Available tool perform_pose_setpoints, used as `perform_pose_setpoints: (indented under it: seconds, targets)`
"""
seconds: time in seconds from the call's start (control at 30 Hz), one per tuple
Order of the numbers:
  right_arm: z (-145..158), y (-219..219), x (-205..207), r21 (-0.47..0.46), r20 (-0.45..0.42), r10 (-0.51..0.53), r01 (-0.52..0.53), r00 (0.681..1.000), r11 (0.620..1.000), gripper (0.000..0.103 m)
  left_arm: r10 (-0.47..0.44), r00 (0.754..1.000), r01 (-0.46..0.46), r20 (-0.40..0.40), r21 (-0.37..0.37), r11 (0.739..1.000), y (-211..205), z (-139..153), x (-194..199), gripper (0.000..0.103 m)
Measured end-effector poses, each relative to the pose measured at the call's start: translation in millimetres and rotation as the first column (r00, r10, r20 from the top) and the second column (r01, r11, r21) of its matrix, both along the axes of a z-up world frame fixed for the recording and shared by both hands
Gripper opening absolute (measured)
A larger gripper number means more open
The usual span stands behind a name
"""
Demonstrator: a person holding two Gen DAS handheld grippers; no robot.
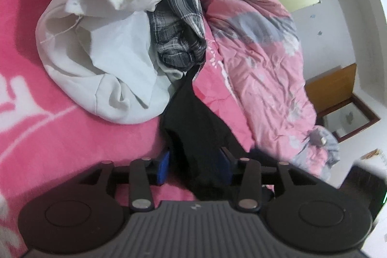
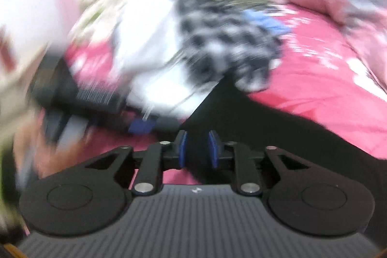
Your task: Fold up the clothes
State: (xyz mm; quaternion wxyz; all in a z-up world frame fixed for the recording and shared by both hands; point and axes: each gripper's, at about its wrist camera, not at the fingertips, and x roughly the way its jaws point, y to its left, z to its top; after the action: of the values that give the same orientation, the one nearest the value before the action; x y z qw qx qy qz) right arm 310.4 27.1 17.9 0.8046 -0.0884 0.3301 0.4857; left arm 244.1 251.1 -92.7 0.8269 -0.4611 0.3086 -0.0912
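Black garment (image 1: 193, 127) bunched between left gripper (image 1: 196, 167) fingers (image 1: 163, 167)

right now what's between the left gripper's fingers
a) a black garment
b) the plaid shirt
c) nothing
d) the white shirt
a, the black garment runs from the clothes pile down between the blue pads of the left gripper, while the white shirt and the plaid shirt lie farther off on the pink blanket.
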Motion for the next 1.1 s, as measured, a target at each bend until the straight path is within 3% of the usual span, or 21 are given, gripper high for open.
perform_pose_setpoints:
  seconds: [0.07, 0.13, 0.27, 0.33, 0.57, 0.67, 0.8, 1.1]
  targets:
    - [5.8, 7.7, 20.2, 0.022, -0.056, -0.070, 0.071, 0.996, 0.997, 0.027, -0.004, 1.000, 0.004, -0.003, 0.028, 1.000, -4.3, 1.3, -0.4, 0.040]
    - [6.6, 26.6, 35.9, -0.009, -0.110, -0.109, 0.108, 0.988, 0.994, 0.037, -0.010, 1.000, 0.011, -0.007, 0.050, 0.999, -7.3, 2.4, -0.6, 0.037]
    - [0.0, 69.3, 59.8, -0.076, -0.167, -0.160, 0.150, 0.973, 0.986, 0.046, -0.013, 1.000, 0.015, -0.024, 0.080, 0.997, -9.6, 2.5, -0.6, 0.026]
    - [-5.3, 86.1, 65.8, -0.115, -0.174, -0.180, 0.162, 0.968, 0.980, 0.052, -0.015, 0.999, 0.018, -0.031, 0.091, 0.996, -10.4, 2.5, -0.3, 0.022]
    - [-28.8, 125.9, 69.5, -0.267, -0.155, -0.200, 0.154, 0.967, 0.951, 0.056, -0.038, 0.999, 0.042, -0.028, 0.149, 0.988, -19.8, 5.5, -0.7, 0.010]
    - [-35.8, 126.8, 66.5, -0.293, -0.138, -0.210, 0.162, 0.968, 0.942, 0.047, -0.054, 0.998, 0.055, -0.012, 0.164, 0.985, -23.9, 8.7, -1.9, 0.009]
    - [-37.5, 118.0, 67.9, -0.288, -0.133, -0.234, 0.189, 0.963, 0.939, 0.009, -0.079, 0.997, 0.075, 0.014, 0.172, 0.982, -28.3, 13.2, -3.4, 0.009]
    - [-8.5, 77.0, 65.2, -0.172, -0.134, -0.262, 0.238, 0.956, 0.956, 0.004, -0.156, 0.982, 0.136, 0.106, 0.173, 0.975, -45.1, 25.8, -7.7, 0.008]
